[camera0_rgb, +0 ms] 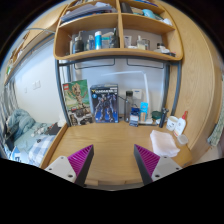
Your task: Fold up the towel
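Gripper view: gripper point(114, 163) at bottom center, purple pads point(80, 159) spread wide, nothing pinched. Beyond, bare wooden desk point(105, 140). Right of center, just past the right finger, crumpled white towel point(164, 143). Farther back, boxes point(104, 103), bottles point(143, 109); shelves point(115, 52) at top.

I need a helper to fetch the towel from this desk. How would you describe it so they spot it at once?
Start at the wooden desk under the shelves. Beyond the open gripper, on its right, lies a crumpled white towel, the only soft cloth among upright bottles and boxes.
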